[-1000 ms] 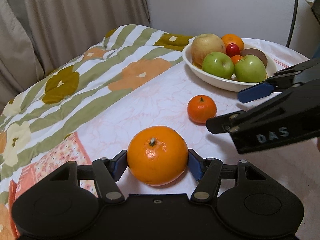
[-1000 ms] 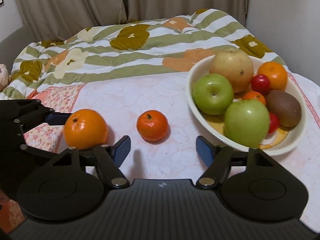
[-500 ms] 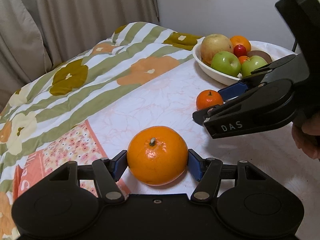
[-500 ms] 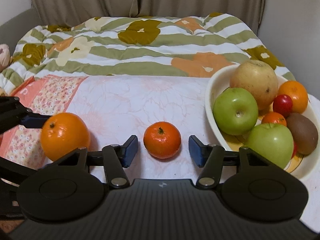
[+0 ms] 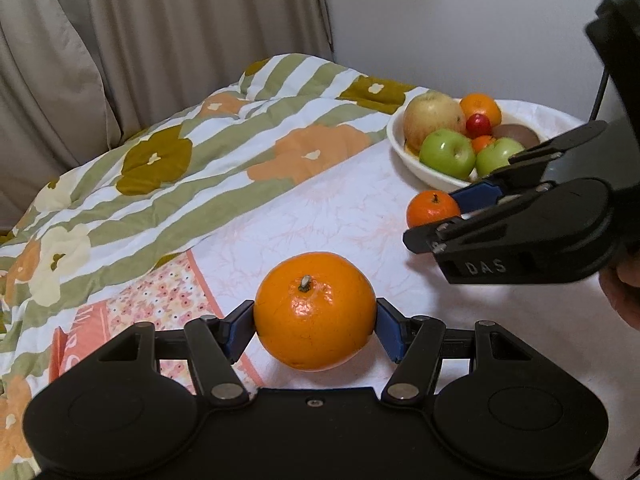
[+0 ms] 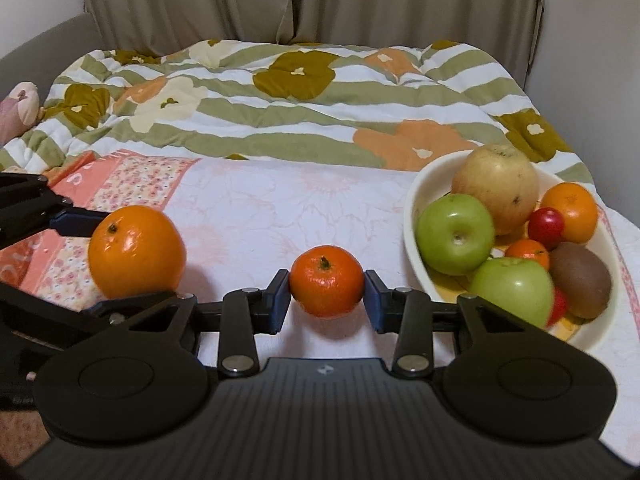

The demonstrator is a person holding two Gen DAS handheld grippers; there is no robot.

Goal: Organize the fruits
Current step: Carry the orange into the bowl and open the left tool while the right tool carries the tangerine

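orange skin of the large orange [image 5: 315,311] is pressed on both sides by the blue pads [image 5: 387,334] of the left gripper [image 5: 315,322], whose jaws are clamped on it; whether the fruit is lifted or resting on the white patterned cloth [image 5: 328,216] cannot be told. the same orange [image 6: 136,251] is seen at the left of the right wrist view, with one blue pad against its far side. a small mandarin [image 6: 326,286] is framed by the right gripper [image 6: 326,304], its jaws drawn in against both sides of the fruit so that the blue pads [image 6: 280,300] appear to touch it. in the left wrist view the mandarin [image 5: 431,209] is seen on the cloth just in front of the bowl, partly covered by the right gripper [image 5: 440,216]. a white bowl [image 6: 412,216] stands near the mandarin, to its right, and is filled with two green apples [image 6: 456,234], a yellowish apple [image 6: 496,186], an orange, a small mandarin, red fruits and a kiwi [image 6: 580,284]. beyond the cloth a striped floral quilt [image 6: 280,112] is spread, and beige curtains [image 6: 304,0] are hung behind it.
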